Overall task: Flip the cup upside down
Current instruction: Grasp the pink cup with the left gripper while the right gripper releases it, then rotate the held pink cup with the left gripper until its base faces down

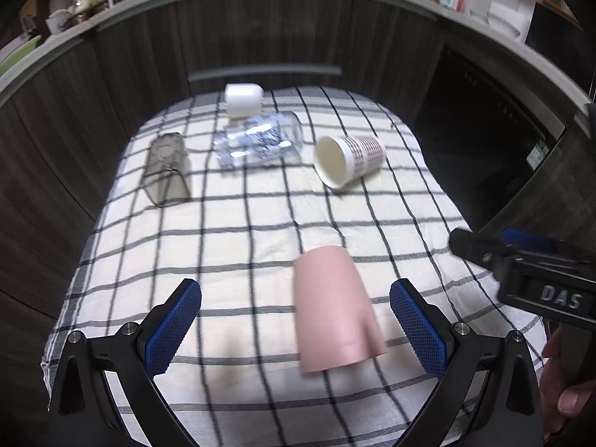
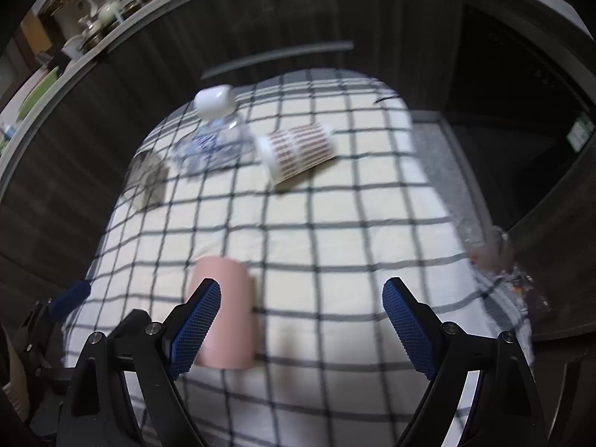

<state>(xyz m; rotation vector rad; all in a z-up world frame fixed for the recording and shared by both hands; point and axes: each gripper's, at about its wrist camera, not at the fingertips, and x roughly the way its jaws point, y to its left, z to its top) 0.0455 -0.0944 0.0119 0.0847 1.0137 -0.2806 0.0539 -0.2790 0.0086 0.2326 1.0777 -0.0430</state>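
Observation:
A pink cup (image 1: 335,305) stands upside down on the checked cloth, base up, between my open left gripper (image 1: 296,320) fingers but nearer the right one. It also shows in the right wrist view (image 2: 231,316), just behind the left fingertip (image 2: 197,324) of my open right gripper (image 2: 301,324). A paper cup (image 1: 348,160) with a red pattern lies on its side at the far right, mouth toward me; it also shows in the right wrist view (image 2: 298,152). The right gripper (image 1: 521,264) shows at the right edge of the left wrist view.
A clear bottle (image 1: 257,138) with a white cap lies on its side at the back. A dark glass (image 1: 165,167) lies at the back left. The checked cloth (image 1: 242,231) covers a small table. Dark cabinets (image 1: 260,33) ring it. A clear plastic object (image 2: 499,257) sits at the table's right edge.

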